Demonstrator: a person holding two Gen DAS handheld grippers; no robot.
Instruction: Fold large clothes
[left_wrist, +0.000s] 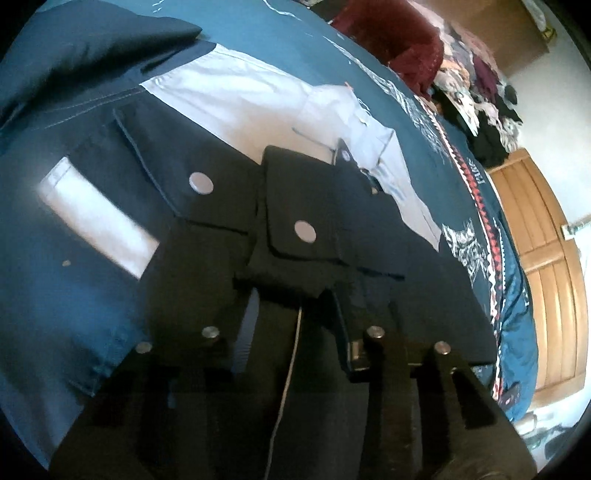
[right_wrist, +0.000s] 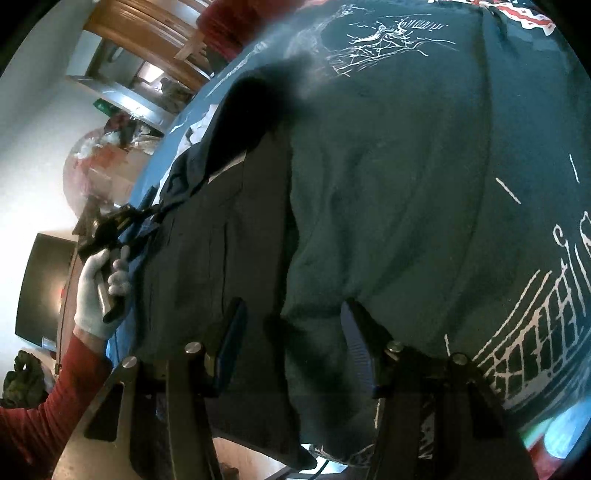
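We see the dark jacket (left_wrist: 207, 155) lying on the teal printed bedspread (left_wrist: 314, 48), white panels up. The left gripper (left_wrist: 295, 295) pinches a dark fold of it near a snap pocket (left_wrist: 299, 225). The right gripper (right_wrist: 291, 325) is spread over the bedspread beside the jacket's edge, gripping nothing. A white-gloved hand (right_wrist: 98, 288) holds the left tool

Jacket spread across the bed

The dark navy jacket with white panels (left_wrist: 110, 155) lies on the teal printed bedspread (right_wrist: 406, 184); a heap of mixed clothes (left_wrist: 476, 92) sits behind it, the wooden door (left_wrist: 546, 266) beyond the bed's edge.
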